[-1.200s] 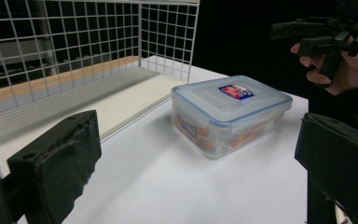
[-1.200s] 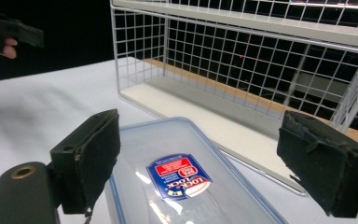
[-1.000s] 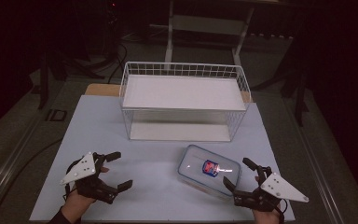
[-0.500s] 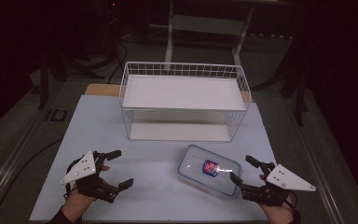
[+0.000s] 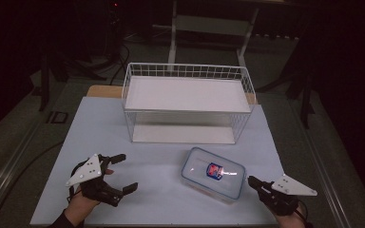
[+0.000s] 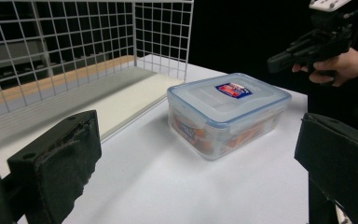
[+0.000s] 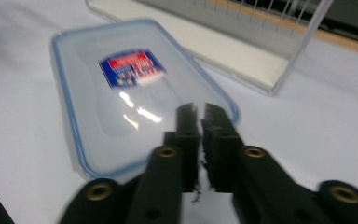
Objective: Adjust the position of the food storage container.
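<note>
A clear plastic food box (image 5: 213, 174) with a blue-rimmed lid and a red-and-blue label lies on the white table, in front of the wire basket (image 5: 187, 71). My left gripper (image 5: 121, 172) rests at the front left of the table, jaws wide apart and empty, facing the box (image 6: 228, 112). My right gripper (image 5: 250, 180) sits at the front right, just off the box's right corner. Its jaws are pressed together with nothing between them, tips (image 7: 198, 112) hovering over the lid's near edge (image 7: 135, 93).
The white wire basket (image 6: 74, 51) stands at the back centre on its white base board (image 7: 214, 46). The table's front edge runs close below both hands. Dark floor, cables and a stand surround the table.
My right gripper has closed and drawn back toward the front right edge of the table. The left gripper and the box have stayed put.
</note>
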`<state>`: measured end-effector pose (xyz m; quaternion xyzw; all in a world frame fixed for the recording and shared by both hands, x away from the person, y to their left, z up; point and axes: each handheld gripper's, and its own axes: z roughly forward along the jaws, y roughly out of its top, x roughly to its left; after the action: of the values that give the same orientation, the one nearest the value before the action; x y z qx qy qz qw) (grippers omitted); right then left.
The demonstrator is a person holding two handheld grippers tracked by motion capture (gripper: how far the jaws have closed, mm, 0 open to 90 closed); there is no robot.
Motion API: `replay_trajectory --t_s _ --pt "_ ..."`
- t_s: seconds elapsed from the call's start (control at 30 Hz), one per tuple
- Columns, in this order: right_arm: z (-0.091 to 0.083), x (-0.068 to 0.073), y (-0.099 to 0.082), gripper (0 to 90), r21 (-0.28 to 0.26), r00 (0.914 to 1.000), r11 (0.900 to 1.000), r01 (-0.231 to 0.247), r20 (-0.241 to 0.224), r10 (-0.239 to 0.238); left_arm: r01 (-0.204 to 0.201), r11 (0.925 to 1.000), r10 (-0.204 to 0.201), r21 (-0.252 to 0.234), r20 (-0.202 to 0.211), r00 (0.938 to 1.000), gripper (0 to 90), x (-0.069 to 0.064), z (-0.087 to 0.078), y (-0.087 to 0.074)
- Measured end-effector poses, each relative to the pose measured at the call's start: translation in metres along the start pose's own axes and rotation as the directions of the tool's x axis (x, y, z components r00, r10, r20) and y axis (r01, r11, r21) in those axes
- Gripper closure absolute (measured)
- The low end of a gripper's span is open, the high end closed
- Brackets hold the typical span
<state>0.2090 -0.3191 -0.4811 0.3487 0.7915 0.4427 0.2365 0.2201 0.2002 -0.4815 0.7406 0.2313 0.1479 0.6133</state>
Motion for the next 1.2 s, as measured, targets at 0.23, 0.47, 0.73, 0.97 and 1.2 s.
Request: replay_trajectory --t_s 0.23,0.47,0.73,0.97,1.2 --pt "0.01 -0.004 -0.012 89.9 0.056 0.9994 0.9982 -0.023 -0.024 0.025 0.002 1.0 -0.002 0.004 0.013 0.9999 0.6 0.0 0.001 -0.001" --pt "0.018 -0.005 -0.017 90.0 0.098 0.998 0.9947 -0.033 -0.049 0.038 0.0 1.0 0.0 0.002 0.013 0.9999 0.6 0.0 0.001 0.0" --pt "0.023 -0.005 -0.015 90.0 0.089 0.9981 0.9957 -0.027 -0.052 0.032 0.001 1.0 -0.001 0.01 0.022 0.9998 0.6 -0.002 0.003 -0.001" --pt "0.039 -0.005 -0.006 90.0 0.087 0.9967 0.9961 -0.014 -0.078 0.021 -0.002 0.9999 0.001 0.013 0.032 0.9995 0.6 -0.003 0.004 -0.001" --pt "0.053 -0.005 0.004 90.0 0.082 0.9952 0.9966 -0.004 -0.097 0.012 0.004 0.9999 -0.004 0.011 0.037 0.9993 0.6 -0.003 0.005 -0.001"
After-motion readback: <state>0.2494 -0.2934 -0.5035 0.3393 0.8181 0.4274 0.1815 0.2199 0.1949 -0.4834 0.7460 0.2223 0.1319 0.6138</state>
